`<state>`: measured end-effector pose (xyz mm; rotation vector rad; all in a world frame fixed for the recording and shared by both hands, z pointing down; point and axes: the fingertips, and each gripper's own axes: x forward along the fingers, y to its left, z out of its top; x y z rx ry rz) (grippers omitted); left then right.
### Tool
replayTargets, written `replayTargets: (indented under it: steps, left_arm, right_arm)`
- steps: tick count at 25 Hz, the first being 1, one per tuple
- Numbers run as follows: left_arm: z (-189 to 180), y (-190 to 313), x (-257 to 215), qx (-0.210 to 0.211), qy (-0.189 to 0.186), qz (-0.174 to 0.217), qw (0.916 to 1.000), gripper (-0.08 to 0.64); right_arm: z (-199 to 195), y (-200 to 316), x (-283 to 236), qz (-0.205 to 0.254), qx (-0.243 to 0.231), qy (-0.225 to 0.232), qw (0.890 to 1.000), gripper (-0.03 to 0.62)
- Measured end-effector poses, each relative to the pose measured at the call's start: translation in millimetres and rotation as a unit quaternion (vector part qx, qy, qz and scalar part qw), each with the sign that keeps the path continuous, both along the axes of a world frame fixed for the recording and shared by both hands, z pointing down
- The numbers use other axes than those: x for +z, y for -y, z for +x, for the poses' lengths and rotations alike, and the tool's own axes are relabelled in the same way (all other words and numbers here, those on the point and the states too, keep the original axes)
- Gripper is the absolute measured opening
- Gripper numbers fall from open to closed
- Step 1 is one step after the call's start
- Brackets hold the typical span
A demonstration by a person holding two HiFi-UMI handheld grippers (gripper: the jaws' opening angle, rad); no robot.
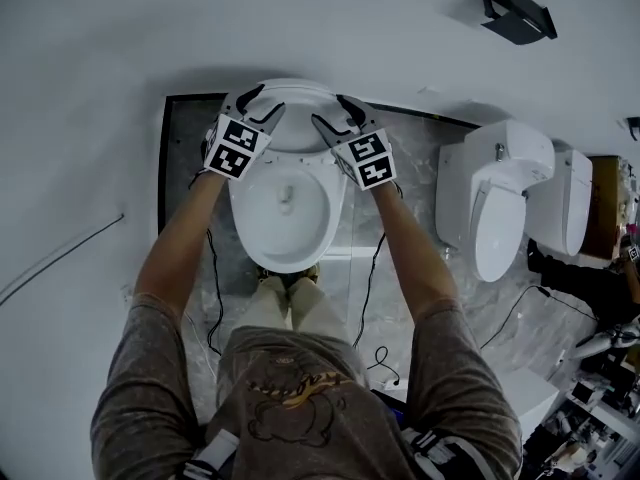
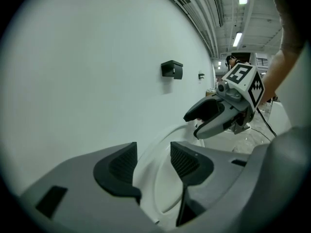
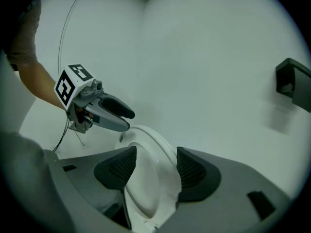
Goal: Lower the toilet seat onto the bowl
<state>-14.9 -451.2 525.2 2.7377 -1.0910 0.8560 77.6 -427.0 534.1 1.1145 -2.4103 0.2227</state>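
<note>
Head view: I see the toilet seat upright against the wall, just ahead of both grippers. The bowl lies open below them.
Left gripper: jaws apart, with the seat's top rim standing between the pads, not pinched.
Right gripper: likewise spread, straddling the same rim beside its partner.
Risk, slip: if I pull forward before closing, I judge the smooth rim could slide out and the seat drop hard onto the bowl.
Risk, uneven pull: one gripper leading the other could twist the hinge.
Risk, lid: I cannot tell whether seat and lid both sit between the jaws, so both might come down.
Writing: only square markers on the cubes. The shirt print is unreadable and no brand shows.
</note>
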Motion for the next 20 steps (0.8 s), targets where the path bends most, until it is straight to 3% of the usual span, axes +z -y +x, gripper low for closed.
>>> replayTargets:
  steps: [18, 20]
  left_arm:
    - [1, -16, 12, 0.016, 0.006, -0.035, 0.9992, 0.188]
    - [-1, -23, 11, 0.014, 0.008, -0.036, 0.9992, 0.171]
  right_arm:
    - [-1, -10, -3, -0.006, 0.018, 0.024, 1.000, 0.256]
    - [1, -17, -5, -0.006, 0.023, 0.025, 0.999, 0.229]
